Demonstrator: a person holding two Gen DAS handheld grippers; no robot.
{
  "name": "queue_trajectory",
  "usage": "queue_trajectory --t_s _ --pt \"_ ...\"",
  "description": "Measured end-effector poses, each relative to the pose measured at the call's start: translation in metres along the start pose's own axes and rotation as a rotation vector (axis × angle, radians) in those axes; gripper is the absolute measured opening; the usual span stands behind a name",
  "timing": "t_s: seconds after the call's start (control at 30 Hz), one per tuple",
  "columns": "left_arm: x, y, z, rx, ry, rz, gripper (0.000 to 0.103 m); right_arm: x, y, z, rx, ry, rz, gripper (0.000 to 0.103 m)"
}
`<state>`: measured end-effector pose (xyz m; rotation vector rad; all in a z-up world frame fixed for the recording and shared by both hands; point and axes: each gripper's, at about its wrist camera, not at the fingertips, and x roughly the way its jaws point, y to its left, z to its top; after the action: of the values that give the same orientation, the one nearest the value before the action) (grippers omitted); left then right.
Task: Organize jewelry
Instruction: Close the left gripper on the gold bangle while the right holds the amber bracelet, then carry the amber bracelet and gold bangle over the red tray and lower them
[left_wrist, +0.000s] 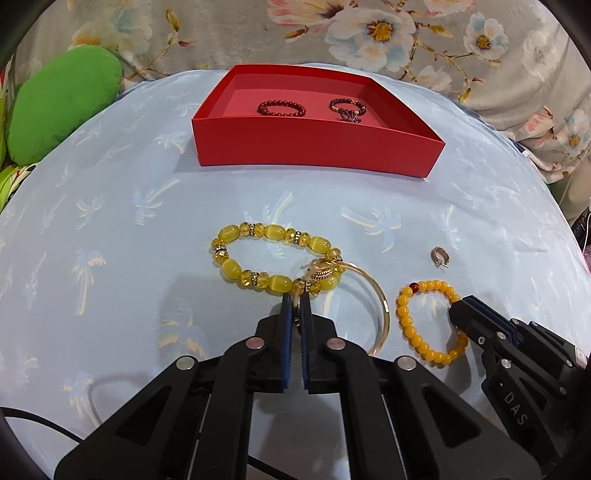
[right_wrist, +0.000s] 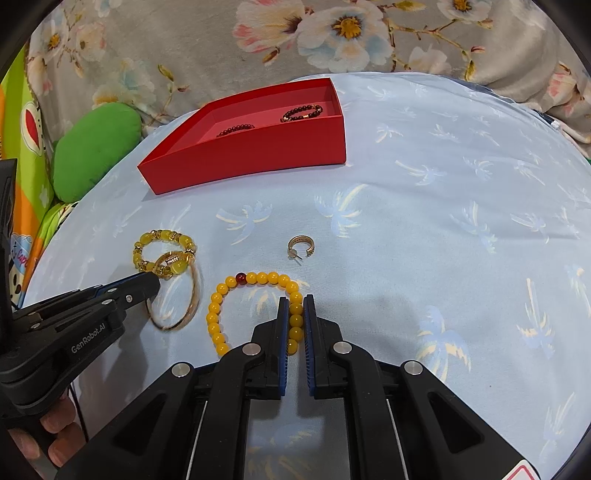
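Note:
My left gripper (left_wrist: 295, 297) is shut on the near rim of a thin gold bangle (left_wrist: 385, 308), which partly overlaps a yellow cat-eye bead bracelet (left_wrist: 275, 232). A small jewelled gold hoop (left_wrist: 321, 274) lies on both. To the right, my right gripper (right_wrist: 296, 299) is shut on an orange-yellow bead bracelet (right_wrist: 213, 316) that rests on the cloth. The left gripper (right_wrist: 155, 282), the bangle (right_wrist: 197, 295) and the cat-eye bracelet (right_wrist: 146, 238) show at the left of the right wrist view. A small gold earring (right_wrist: 300, 239) lies loose beyond. Further back, the red box (left_wrist: 317, 147) holds a dark red bead bracelet (left_wrist: 261, 108) and a brown one (left_wrist: 334, 105).
Everything sits on a light blue palm-print cloth (left_wrist: 110, 221). A green cushion (left_wrist: 62, 107) lies at the far left and floral fabric (left_wrist: 369, 33) rises behind the box. A person's hand (right_wrist: 55, 443) holds the left gripper. A dark cable (left_wrist: 37, 424) runs at the lower left.

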<state>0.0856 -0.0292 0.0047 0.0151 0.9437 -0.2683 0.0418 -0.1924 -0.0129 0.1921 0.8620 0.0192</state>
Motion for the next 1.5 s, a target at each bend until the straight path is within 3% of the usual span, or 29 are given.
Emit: queue_trajectory --t_s 0.23,0.8,1.2,1.5 --pt "-0.015 0.000 -0.001 0.010 -0.014 -0.006 0.003 -0.011 0.000 -0.001 0.011 -0.007 0.017 0.007" --pt "-0.082 0.001 0.023 0.025 -0.112 -0.034 0.003 -0.074 0.027 0.037 -0.049 -0.144 0.057 0.007" --pt "-0.104 0.012 0.072 0.053 -0.194 -0.031 0.003 -0.083 0.023 0.103 -0.040 -0.211 0.070 0.007" --pt "-0.078 0.022 0.121 0.051 -0.202 -0.013 0.004 -0.051 0.027 0.154 -0.052 -0.211 0.078 0.007"
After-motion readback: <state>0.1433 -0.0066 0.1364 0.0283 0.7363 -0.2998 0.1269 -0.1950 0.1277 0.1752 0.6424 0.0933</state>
